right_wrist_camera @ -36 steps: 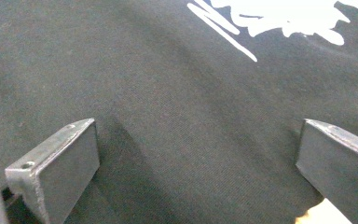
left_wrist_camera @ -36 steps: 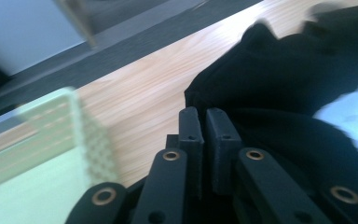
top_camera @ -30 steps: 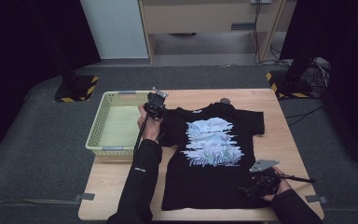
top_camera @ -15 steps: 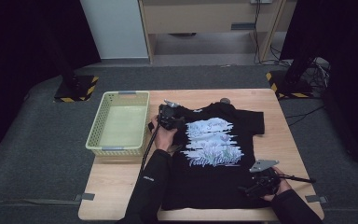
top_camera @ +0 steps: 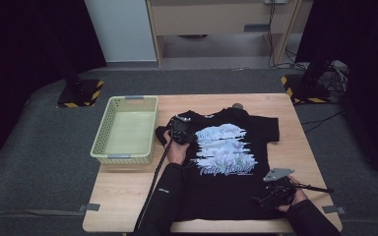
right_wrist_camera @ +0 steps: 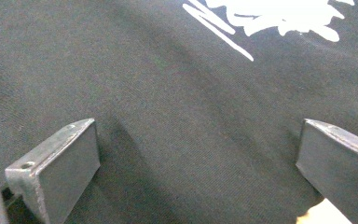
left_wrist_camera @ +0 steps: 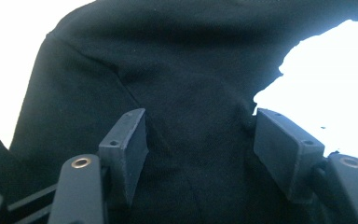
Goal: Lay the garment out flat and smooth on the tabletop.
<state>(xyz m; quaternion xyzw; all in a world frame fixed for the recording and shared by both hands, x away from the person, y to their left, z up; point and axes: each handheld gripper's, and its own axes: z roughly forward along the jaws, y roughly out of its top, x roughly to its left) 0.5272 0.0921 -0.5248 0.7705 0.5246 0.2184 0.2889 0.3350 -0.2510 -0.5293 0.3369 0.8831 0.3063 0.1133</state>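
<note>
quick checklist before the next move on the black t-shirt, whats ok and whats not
1. T-shirt lies spread flat on the table: ok.
2. Left tool over the shirt's left shoulder, jaws just opened, cloth below, not pinched: ok.
3. Right tool open over the hem region: ok.
4. Left sleeve smoothed out: cannot tell.
5. Basket beside the shirt, nothing in it: ok.

Readable on the black T-shirt (top_camera: pixel 226 162), below the pale flower print: "Tulip Flowers" in white script, between the left gripper (top_camera: pixel 179 129) and the right gripper (top_camera: pixel 268 197). Lettering above the flowers too blurred to read.
</note>
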